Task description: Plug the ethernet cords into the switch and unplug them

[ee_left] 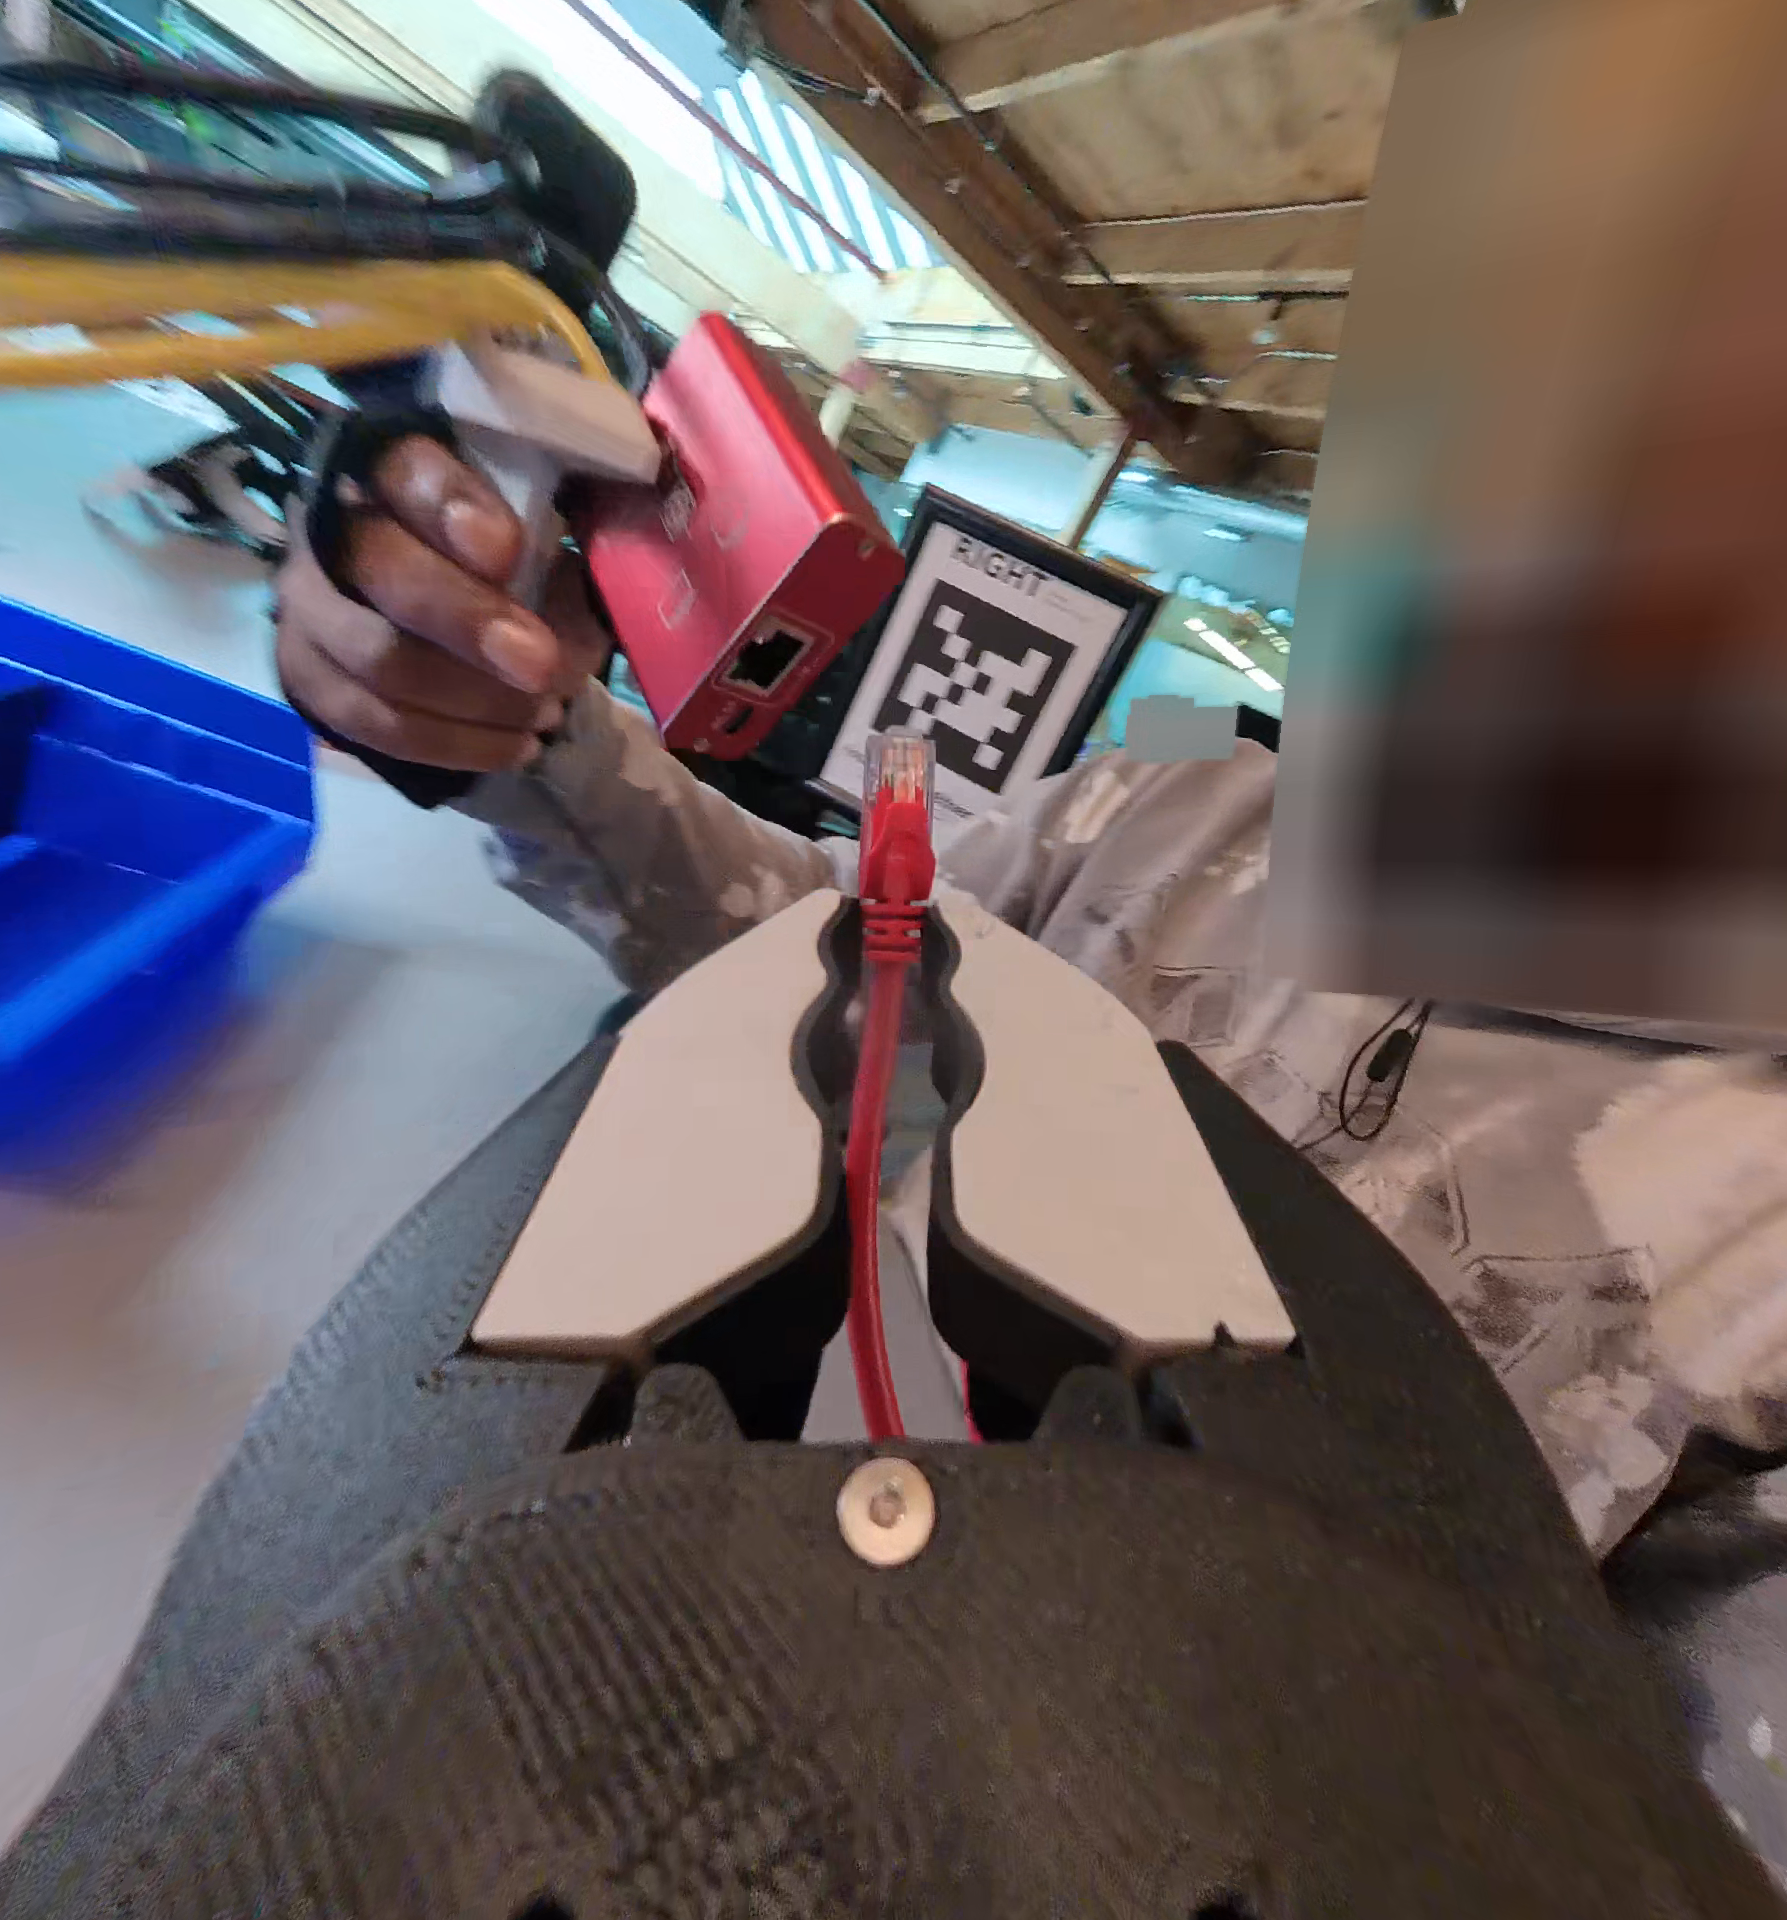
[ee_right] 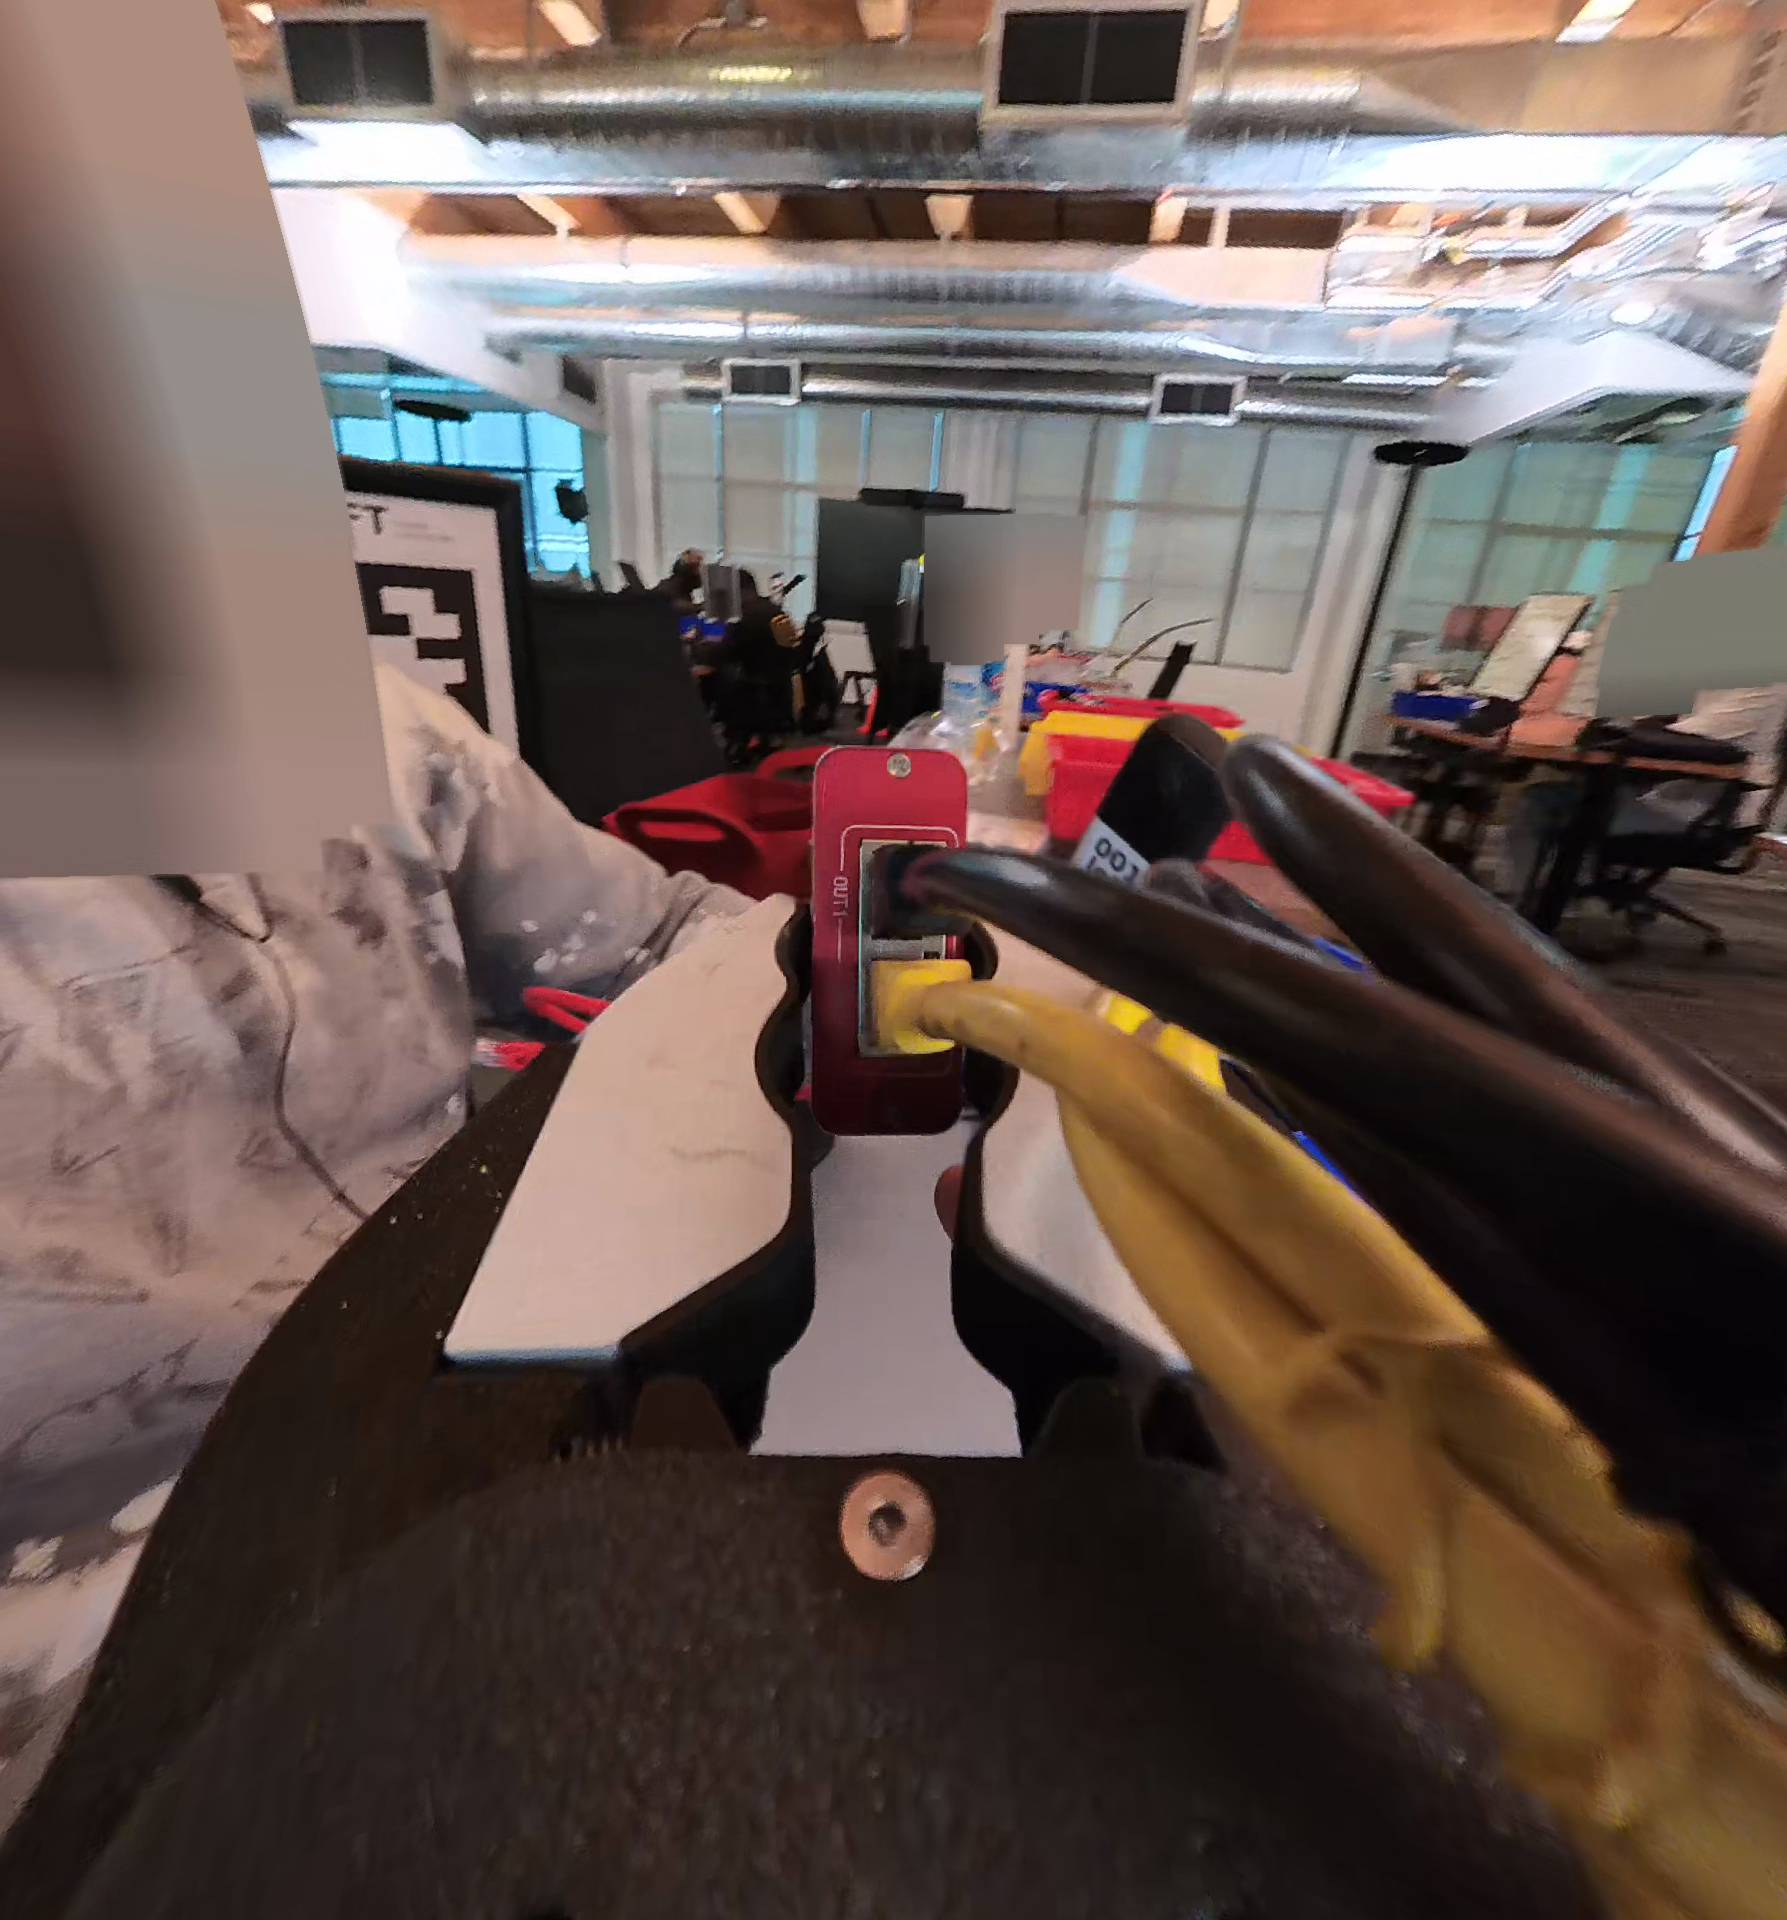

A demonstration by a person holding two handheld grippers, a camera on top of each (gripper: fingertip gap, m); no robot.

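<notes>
Your left gripper (ee_left: 894,925) jaws clamped on red cord (ee_left: 881,1143), plug toward switch (ee_left: 754,561) at 11 o'clock, your right gripper (ee_right: 884,1029) jaws holding switch (ee_right: 889,1081), yellow cord (ee_right: 1232,1247) and black cord (ee_right: 1284,1018) plugged in

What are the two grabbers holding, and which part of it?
Left gripper pinches the red cord behind its plug. Right gripper holds the red switch by its sides.

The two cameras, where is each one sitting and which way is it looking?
Left wrist view: sits on the left gripper, looks along its jaws past the red cord to the red switch; a hand and sleeve show.
Right wrist view: sits on the right gripper, looks across the room; jaws hold the switch with black cord and yellow cord; a sleeve shows.
Both share the switch.
</notes>
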